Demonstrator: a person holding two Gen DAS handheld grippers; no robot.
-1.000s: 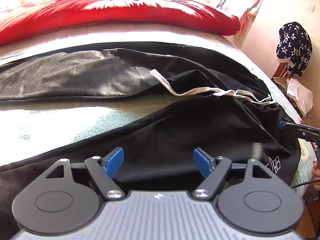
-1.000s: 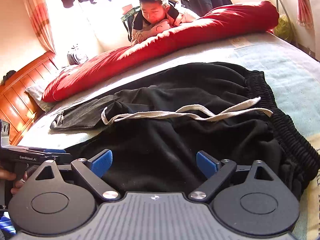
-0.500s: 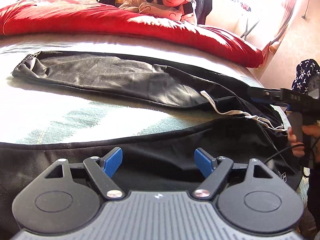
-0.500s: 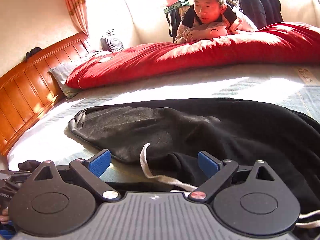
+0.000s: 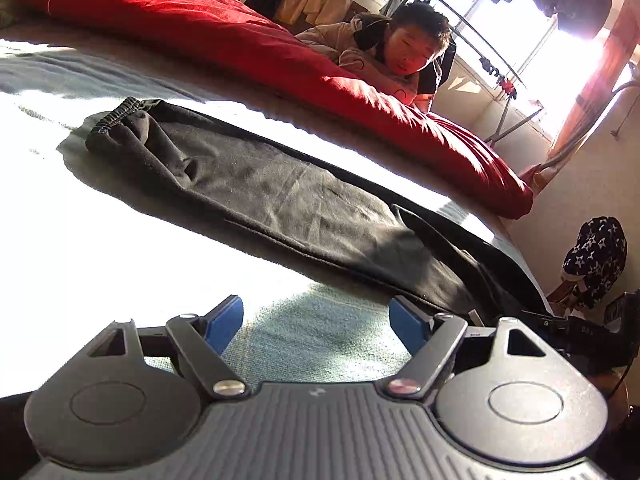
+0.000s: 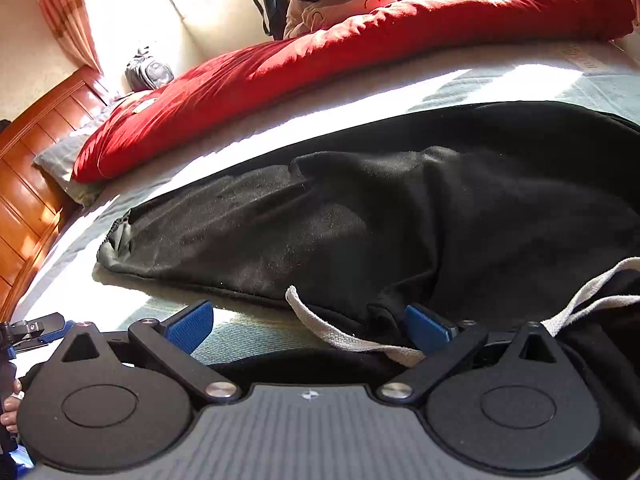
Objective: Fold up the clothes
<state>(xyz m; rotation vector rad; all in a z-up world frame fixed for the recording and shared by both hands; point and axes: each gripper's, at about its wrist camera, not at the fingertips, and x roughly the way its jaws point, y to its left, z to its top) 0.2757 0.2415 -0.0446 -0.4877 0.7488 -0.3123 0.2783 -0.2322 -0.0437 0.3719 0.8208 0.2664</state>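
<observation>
1. A long red duvet [image 5: 248, 52] lies along the far side of the bed [image 5: 100, 248], and a person [image 5: 400, 46] leans on it from behind.
2. A black trouser leg [image 5: 256, 196] lies stretched over the bed; its elastic cuff [image 5: 116, 114] points toward the wooden headboard [image 6: 28, 184].
3. The white drawstring [image 6: 344, 336] lies across the black trousers [image 6: 480, 208] just before the right tongs [image 6: 310, 326] (it passes close by the right blue pad).
4. The right tongs have just been opening and stand spread wide, pinching nothing.
5. The left tongs [image 5: 316, 326] are spread over bare sheet, nothing between them.
6. Strong sunlight falls on the pale sheet. A curtain [image 6: 60, 8] hangs by the window, and a grey backpack [image 6: 148, 70] stands at the wall.
</observation>
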